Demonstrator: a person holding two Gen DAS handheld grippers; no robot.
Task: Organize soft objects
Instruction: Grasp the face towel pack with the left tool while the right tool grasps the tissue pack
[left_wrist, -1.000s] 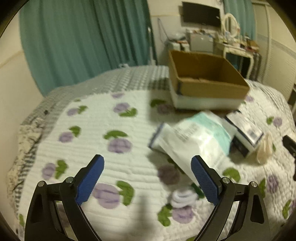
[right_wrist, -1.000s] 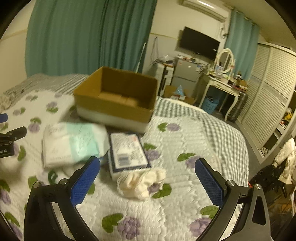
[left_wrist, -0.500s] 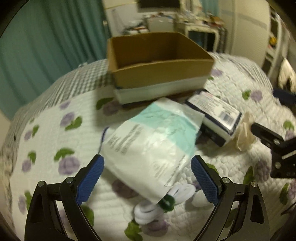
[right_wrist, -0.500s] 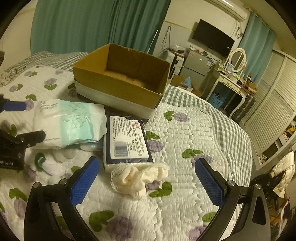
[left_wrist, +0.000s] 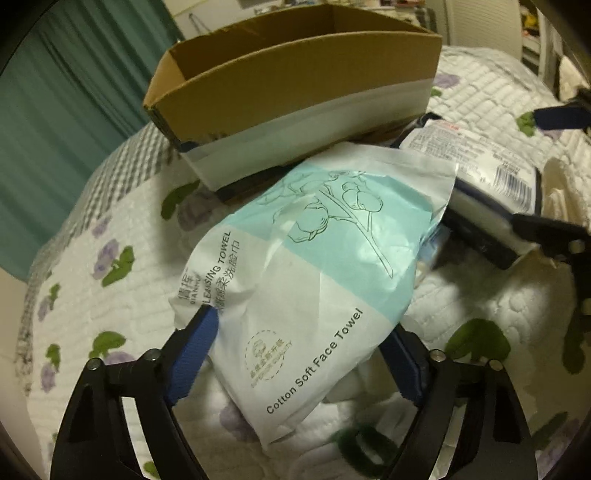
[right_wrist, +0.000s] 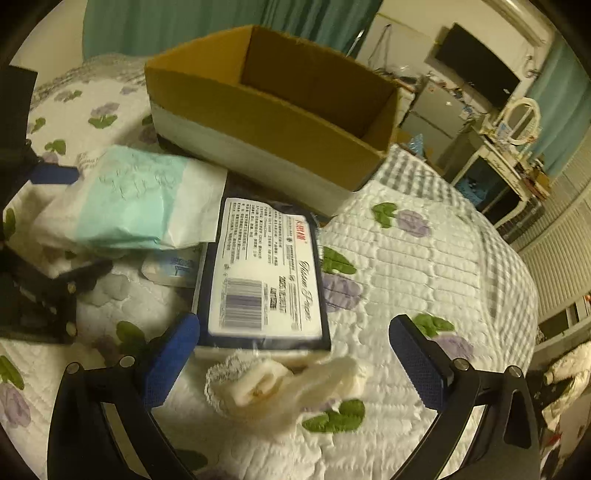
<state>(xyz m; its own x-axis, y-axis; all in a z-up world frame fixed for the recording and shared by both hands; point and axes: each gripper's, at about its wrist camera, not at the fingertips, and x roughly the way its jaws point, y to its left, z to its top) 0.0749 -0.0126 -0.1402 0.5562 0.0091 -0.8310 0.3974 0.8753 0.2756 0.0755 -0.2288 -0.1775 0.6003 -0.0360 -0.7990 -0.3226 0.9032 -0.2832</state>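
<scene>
Jaws spread wide on your left gripper flanked the white-and-teal plastic pack of cotton face towels, which looked light, squashy and slippery, best pinched across its middle.

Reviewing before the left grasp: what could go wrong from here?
1. The left gripper straddles only the near end of the face towel pack; the slick, crumpled wrapper may slip or sag.
2. A smaller packet lies partly under it and could be dragged.
3. The right gripper is close; paths toward the cardboard box may cross.
</scene>
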